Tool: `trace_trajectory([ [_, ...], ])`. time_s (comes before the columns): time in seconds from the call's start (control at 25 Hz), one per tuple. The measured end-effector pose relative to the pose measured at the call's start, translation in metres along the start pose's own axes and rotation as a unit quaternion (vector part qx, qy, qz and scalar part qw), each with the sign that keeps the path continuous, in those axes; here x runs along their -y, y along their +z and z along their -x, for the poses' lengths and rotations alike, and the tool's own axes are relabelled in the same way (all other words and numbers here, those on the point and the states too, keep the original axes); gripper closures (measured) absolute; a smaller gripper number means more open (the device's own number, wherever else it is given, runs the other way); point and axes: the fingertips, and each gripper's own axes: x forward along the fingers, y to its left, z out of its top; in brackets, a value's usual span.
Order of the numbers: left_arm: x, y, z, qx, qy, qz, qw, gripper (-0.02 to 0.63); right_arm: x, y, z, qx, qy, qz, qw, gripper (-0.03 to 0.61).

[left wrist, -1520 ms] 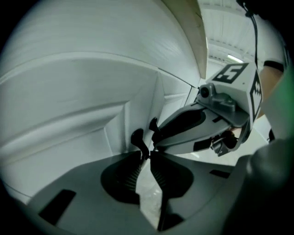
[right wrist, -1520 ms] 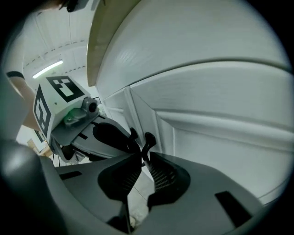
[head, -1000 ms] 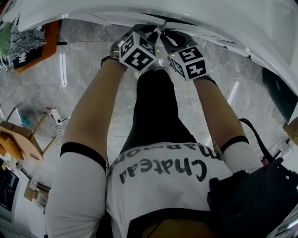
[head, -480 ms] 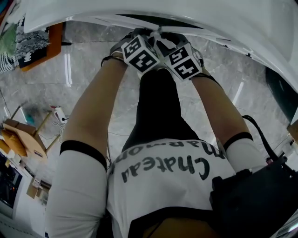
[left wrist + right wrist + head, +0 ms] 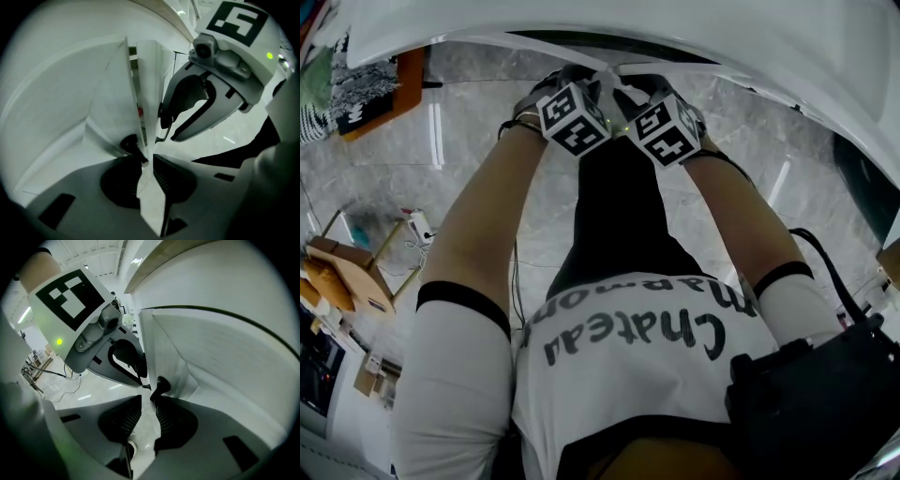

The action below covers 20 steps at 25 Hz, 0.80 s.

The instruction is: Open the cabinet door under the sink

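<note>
Left tongs (image 5: 148,159) clamped on black knob (image 5: 130,143) of cabinet door (image 5: 110,93) — door ajar. Right tongs (image 5: 147,399) closing — second knob (image 5: 161,384) at their tips, not yet pinched.

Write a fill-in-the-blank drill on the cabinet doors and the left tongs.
1. The left tongs pinch a ___ knob on the left door.
2. The left door and the right door are both ___ in colour.
3. In the right gripper view, a small ___ light glows on the left tongs' housing.

Missing words: black; white; green.
</note>
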Motion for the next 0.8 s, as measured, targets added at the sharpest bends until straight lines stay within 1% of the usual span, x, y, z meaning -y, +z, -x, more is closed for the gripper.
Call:
trace_trajectory([
  [0.16,0.005,-0.009,0.002,-0.009,-0.001,-0.013,0.9999,0.557,-0.004,-0.003,0.001,-0.007,0.003,0.005,1.0,0.492],
  [0.48,0.011,-0.021,0.003,-0.014,-0.003,-0.02,0.9997,0.538,-0.012,-0.008,0.001,-0.02,0.011,0.016,1.0,0.492],
  [0.6,0.014,-0.021,0.004,-0.018,0.006,-0.038,0.9991,0.522,-0.015,-0.014,0.005,-0.021,0.014,0.023,0.999,0.492],
  [0.8,0.02,-0.024,0.005,-0.026,0.002,-0.051,0.9983,0.517,-0.017,-0.019,0.01,-0.026,0.018,0.034,0.999,0.494],
])
